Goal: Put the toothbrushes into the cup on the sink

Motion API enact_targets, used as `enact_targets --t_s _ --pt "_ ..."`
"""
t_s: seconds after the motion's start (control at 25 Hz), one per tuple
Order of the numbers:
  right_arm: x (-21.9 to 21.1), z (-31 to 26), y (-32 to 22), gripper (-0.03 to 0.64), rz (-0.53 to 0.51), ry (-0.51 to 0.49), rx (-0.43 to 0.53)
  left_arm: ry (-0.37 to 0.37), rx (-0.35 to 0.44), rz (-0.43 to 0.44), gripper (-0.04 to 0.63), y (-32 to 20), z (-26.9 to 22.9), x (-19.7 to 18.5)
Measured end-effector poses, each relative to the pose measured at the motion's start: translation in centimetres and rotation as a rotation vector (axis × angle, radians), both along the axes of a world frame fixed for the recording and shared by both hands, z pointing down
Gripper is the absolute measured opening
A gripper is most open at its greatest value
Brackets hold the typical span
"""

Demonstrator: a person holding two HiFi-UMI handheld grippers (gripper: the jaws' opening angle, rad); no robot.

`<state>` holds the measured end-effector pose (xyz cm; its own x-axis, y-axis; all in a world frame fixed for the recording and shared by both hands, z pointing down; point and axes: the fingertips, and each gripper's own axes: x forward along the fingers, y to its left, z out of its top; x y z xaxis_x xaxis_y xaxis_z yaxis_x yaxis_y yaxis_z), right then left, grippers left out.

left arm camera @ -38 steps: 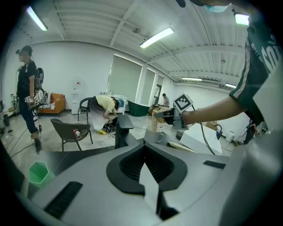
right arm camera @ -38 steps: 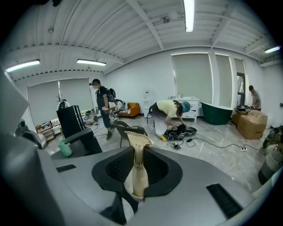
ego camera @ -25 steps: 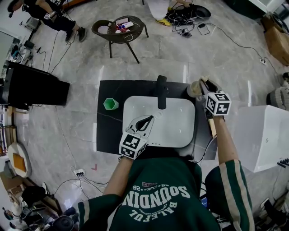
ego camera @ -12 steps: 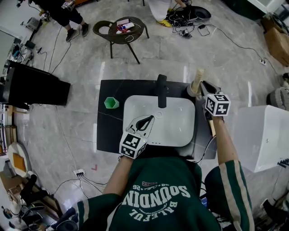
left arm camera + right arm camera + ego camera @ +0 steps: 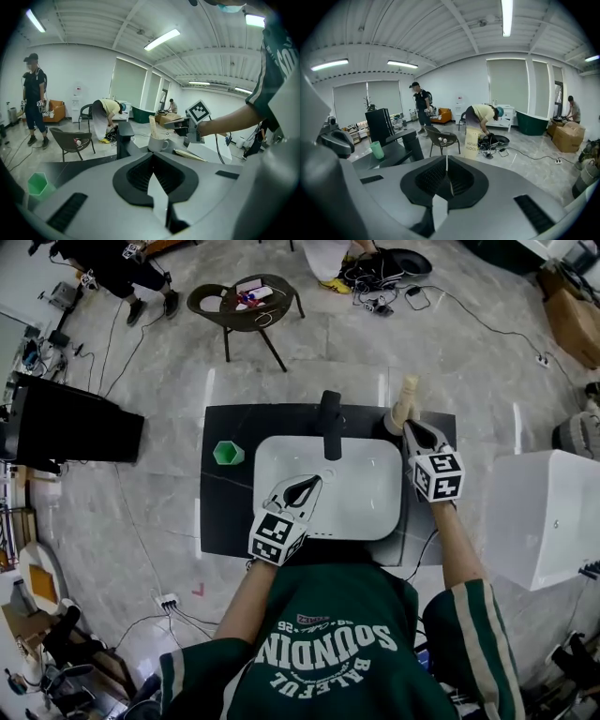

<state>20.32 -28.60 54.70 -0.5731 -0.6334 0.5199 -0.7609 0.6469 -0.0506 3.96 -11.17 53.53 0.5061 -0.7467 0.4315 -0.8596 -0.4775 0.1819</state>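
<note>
White cup (image 5: 394,424) at upper right already holds one toothbrush (image 5: 407,393); second toothbrush (image 5: 190,154) seemingly waits beside it. Left tongs (image 5: 304,489) and right tongs (image 5: 411,428) are closed, empty, the right just shut.

Head view: high, steeply down onto sink (image 5: 361,493). Gripper views: low, close over own jaws, facing room; both share faucet (image 5: 330,423), chair (image 5: 246,307).
</note>
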Motion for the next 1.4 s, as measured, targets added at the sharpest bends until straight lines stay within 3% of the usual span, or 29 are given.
enact_targets --t_s 0.56,0.96,1.4 --pt "0.7 1.5 7.7 0.048 0.062 -0.068 -0.059 0.01 -0.011 0.092 0.011 -0.9 0.8 2.9" --pt "3.4 2.8 10.2 0.048 0.066 -0.024 -0.084 0.018 -0.022 0.162 0.011 -1.4 1.1 5.9" --pt "7.1 4.8 10.3 0.051 0.079 0.03 -0.139 0.006 -0.042 0.168 0.011 -1.4 1.5 6.7"
